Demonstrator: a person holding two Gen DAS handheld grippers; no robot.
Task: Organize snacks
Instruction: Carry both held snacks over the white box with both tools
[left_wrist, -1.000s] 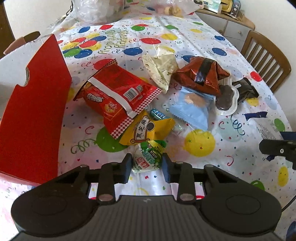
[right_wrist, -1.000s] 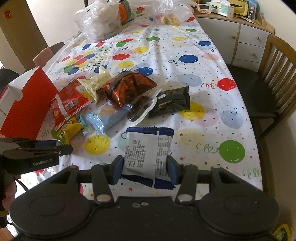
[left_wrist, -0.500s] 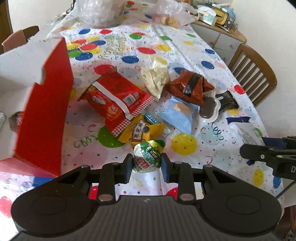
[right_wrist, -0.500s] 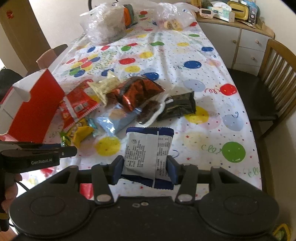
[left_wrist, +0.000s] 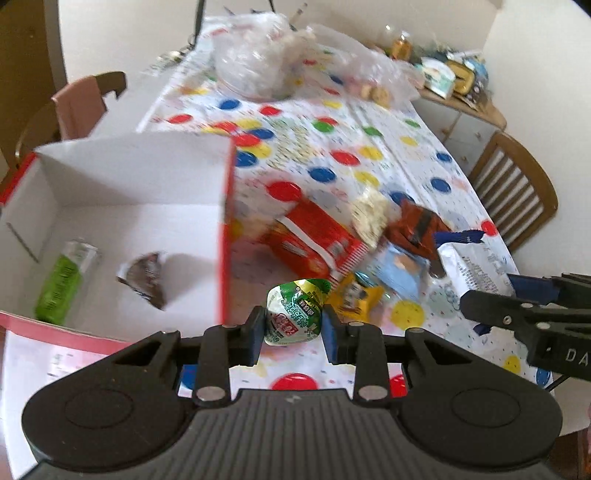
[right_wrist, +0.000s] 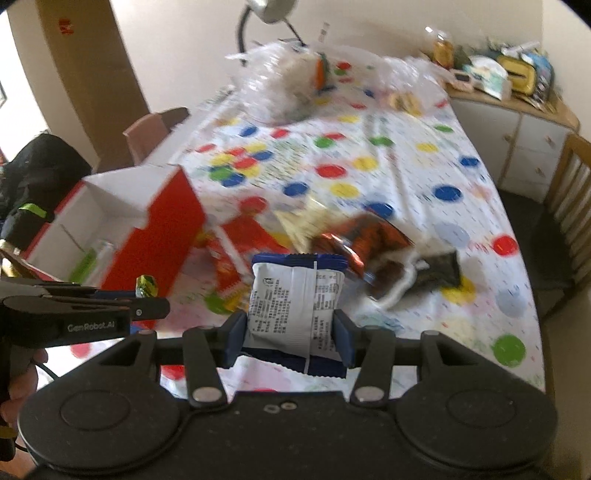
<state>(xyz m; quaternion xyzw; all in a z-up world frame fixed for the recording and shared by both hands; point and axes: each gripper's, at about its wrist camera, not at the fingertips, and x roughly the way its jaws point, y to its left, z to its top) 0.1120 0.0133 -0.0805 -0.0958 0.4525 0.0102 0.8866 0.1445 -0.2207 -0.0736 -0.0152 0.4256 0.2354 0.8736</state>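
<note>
My left gripper (left_wrist: 294, 330) is shut on a small green-and-white snack pack (left_wrist: 295, 312), held above the table just right of the red box (left_wrist: 226, 240). The box is white inside and holds a green packet (left_wrist: 61, 284) and a dark wrapper (left_wrist: 146, 278). My right gripper (right_wrist: 291, 332) is shut on a white packet with blue ends (right_wrist: 295, 299), also lifted off the table. In the left wrist view that packet (left_wrist: 476, 267) shows at the right. Loose snacks lie between: a red bag (left_wrist: 314, 240), a yellow pack (left_wrist: 356, 295), a light blue pack (left_wrist: 400, 273) and a brown foil bag (right_wrist: 364, 238).
The table wears a cloth with coloured dots (right_wrist: 406, 155). Clear plastic bags (left_wrist: 255, 62) sit at its far end. A wooden chair (left_wrist: 517, 188) stands at the right, a cabinet (right_wrist: 517, 122) with clutter behind it. A dark packet (right_wrist: 439, 275) lies near the right edge.
Both grippers have risen with their packets and swung left toward the red box, whose white inside with two items has come into view.
</note>
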